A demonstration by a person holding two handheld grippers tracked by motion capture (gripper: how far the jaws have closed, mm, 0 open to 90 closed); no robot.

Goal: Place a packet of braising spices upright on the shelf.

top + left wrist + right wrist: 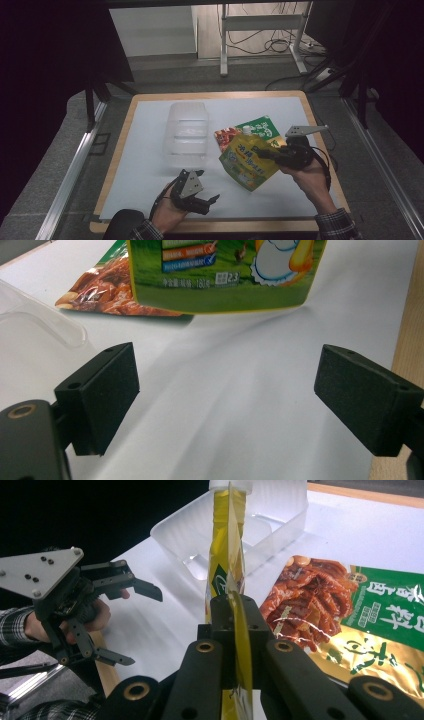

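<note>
A yellow-green spouted pouch [245, 164] hangs above the table at the right, with my right gripper [264, 153] shut on its edge. Seen along the right gripper [233, 625], the pouch [226, 545] stands edge-on, its white spout at the top. Beneath it, a green and red snack packet [252, 129] lies flat on the white mat. My left gripper [212, 204] rests open near the front edge, nothing between its pads [102, 392]. From there the pouch [225, 275] hangs ahead and above, and the snack packet [107, 290] lies behind it.
A clear plastic container [186, 131] stands open at mid-table, left of the packets. A wooden border [114, 165] frames the white mat. Beyond the table's far edge are a desk frame and cables [270, 42] on the floor.
</note>
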